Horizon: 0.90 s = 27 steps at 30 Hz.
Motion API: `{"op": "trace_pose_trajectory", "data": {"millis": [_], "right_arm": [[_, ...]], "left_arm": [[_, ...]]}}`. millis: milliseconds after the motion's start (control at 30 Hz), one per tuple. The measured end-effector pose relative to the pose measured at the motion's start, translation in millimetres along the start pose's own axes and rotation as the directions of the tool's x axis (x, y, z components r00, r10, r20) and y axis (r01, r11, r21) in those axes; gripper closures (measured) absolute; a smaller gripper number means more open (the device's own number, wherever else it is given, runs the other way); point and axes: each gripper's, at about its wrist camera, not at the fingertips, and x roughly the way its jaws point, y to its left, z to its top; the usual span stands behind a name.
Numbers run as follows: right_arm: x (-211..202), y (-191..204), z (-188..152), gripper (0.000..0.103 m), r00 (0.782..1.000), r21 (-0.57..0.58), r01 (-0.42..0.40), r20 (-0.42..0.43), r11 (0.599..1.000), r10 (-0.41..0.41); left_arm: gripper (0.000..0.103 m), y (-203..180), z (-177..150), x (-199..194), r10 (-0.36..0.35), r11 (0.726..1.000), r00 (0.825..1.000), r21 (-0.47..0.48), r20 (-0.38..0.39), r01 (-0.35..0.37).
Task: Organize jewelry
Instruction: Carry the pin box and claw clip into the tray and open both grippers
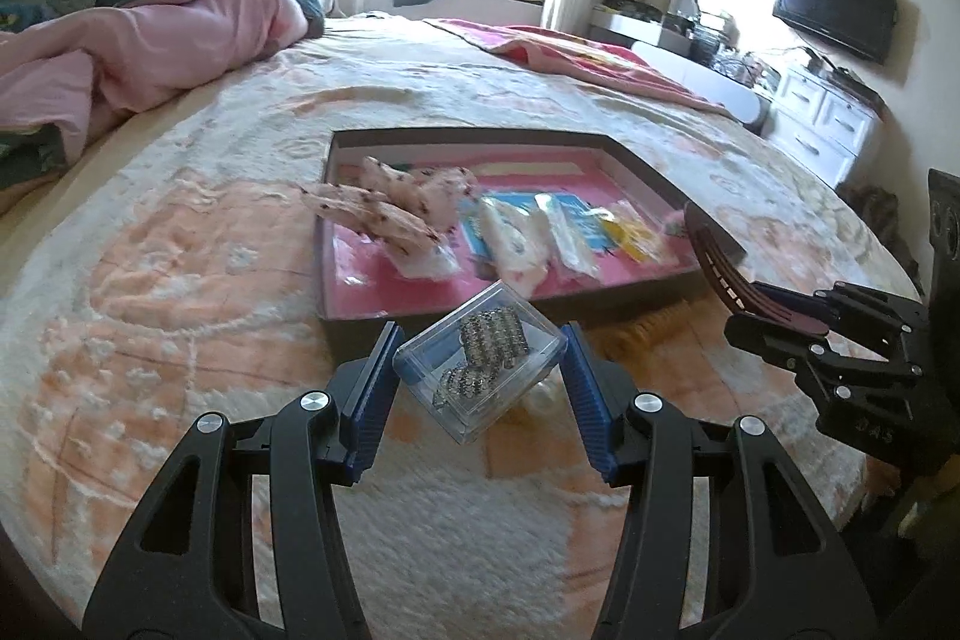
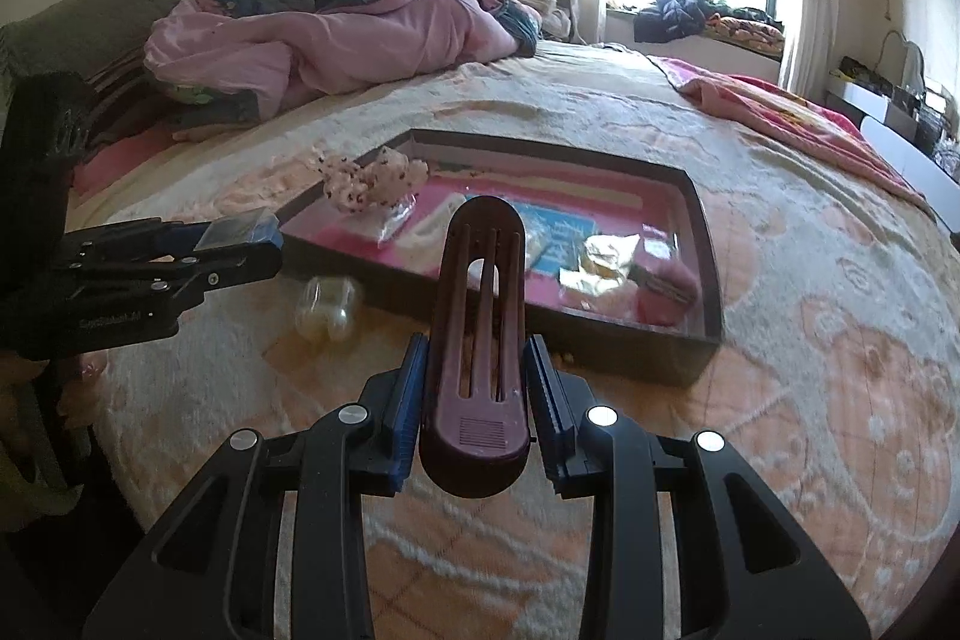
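Left wrist: hand-held gripper (image 1: 480, 370) tilted downward.

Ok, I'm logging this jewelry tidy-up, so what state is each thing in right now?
Left claw: shut on the clear box, held off the bed.
Clear box: lid closed, tilted, sparkly pieces inside.
Right claw: shut on the maroon case, lifted.
Tray: open, lying on the blanket, packets inside.

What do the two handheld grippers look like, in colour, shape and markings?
Both the left gripper and the right gripper have black linkage arms with cut-out slots, round silver pivot pins, and ribbed blue finger pads. Each black body carries small pale lettering, too blurred to read. No cables or sleeves show.
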Motion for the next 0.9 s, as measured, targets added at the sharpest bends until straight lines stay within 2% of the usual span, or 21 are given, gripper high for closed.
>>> {"op": "trace_pose_trajectory", "data": {"millis": [500, 900], "right_arm": [[27.7, -8.1, 35.3, 0.072, 1.0, -0.015, 0.017, 0.022, 1.0, -0.017], [35.6, -30.7, 45.0, 0.072, 0.998, 0.024, 0.055, 0.034, 0.998, -0.056]], "left_arm": [[0.059, 19.1, 30.7, 15.8, 0.035, 0.999, 0.999, -0.018, 0.027, -0.035], [0.059, 18.3, 48.2, 33.9, 0.031, 1.0, 0.999, -0.006, 0.036, -0.031]]}}
